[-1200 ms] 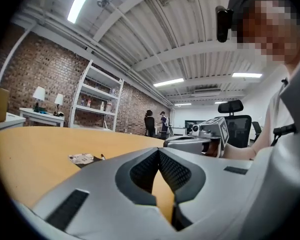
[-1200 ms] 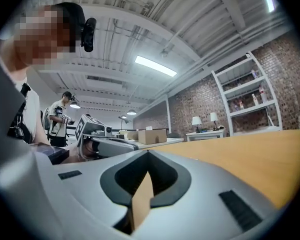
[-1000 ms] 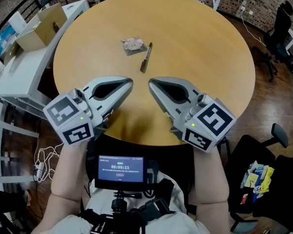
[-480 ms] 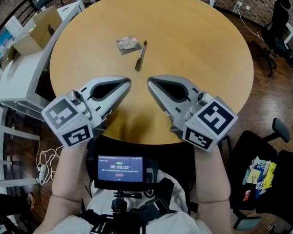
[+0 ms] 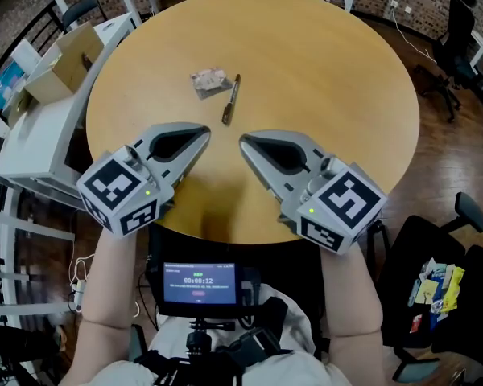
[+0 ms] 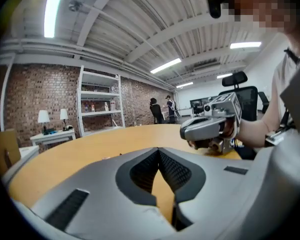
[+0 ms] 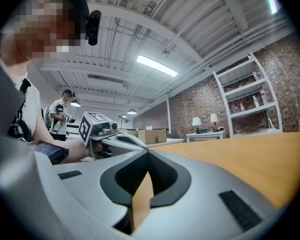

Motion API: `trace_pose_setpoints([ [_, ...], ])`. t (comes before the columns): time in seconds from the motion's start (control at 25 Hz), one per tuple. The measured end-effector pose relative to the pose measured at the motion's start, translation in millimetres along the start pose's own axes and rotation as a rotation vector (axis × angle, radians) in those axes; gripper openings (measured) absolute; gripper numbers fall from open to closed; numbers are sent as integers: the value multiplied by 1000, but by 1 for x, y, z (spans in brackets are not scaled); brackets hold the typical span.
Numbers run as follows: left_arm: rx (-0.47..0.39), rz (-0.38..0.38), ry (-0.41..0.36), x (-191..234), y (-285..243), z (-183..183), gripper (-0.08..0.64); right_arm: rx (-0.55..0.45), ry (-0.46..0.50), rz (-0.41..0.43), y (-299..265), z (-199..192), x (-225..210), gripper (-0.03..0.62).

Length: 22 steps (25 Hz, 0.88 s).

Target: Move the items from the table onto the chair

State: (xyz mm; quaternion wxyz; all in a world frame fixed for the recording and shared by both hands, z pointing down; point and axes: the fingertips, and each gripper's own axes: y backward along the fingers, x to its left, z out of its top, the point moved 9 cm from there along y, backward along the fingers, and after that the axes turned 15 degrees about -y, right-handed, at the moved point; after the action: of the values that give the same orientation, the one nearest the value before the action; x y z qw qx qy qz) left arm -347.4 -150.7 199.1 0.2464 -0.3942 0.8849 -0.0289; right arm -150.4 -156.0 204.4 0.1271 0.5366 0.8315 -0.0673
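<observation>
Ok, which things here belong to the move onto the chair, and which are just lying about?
For the job: small packet, pen, round table, chair at right with packets already on it.
Lying about: cardboard box, white desk, far office chair, screen at the chest.

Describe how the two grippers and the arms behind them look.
The left gripper and right gripper are matte grey shells tapering to a beak, with black ribbed pads inside. Each bears a marker cube, left and right, black squares on white, beside a green light. Forearms are bare; no sleeves show.
</observation>
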Motion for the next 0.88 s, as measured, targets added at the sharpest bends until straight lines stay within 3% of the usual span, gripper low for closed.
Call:
trace_pose_setpoints([
  [0.08, 72, -14, -74, 8, -10, -2, 12, -3, 3, -2, 2, -1, -1, 5],
  [0.16, 138, -37, -75, 17, -24, -9, 12, -10, 6, -6, 5, -1, -1, 5],
  [0.24, 197, -68, -9, 27, -38, -19, 15, -18, 8, -7, 9, 0, -2, 5],
  [0.4, 326, -126, 120, 46, -71, -30, 100, -41, 36, -6, 16, 6, -1, 5],
  [0.56, 420, -148, 174, 62, -96, -35, 158, -67, 60, 4, 19, 12, 4, 5],
  [0.88, 319, -82, 245, 66, -79, -25, 158, 11, 101, -20, 12, 15, -16, 5],
])
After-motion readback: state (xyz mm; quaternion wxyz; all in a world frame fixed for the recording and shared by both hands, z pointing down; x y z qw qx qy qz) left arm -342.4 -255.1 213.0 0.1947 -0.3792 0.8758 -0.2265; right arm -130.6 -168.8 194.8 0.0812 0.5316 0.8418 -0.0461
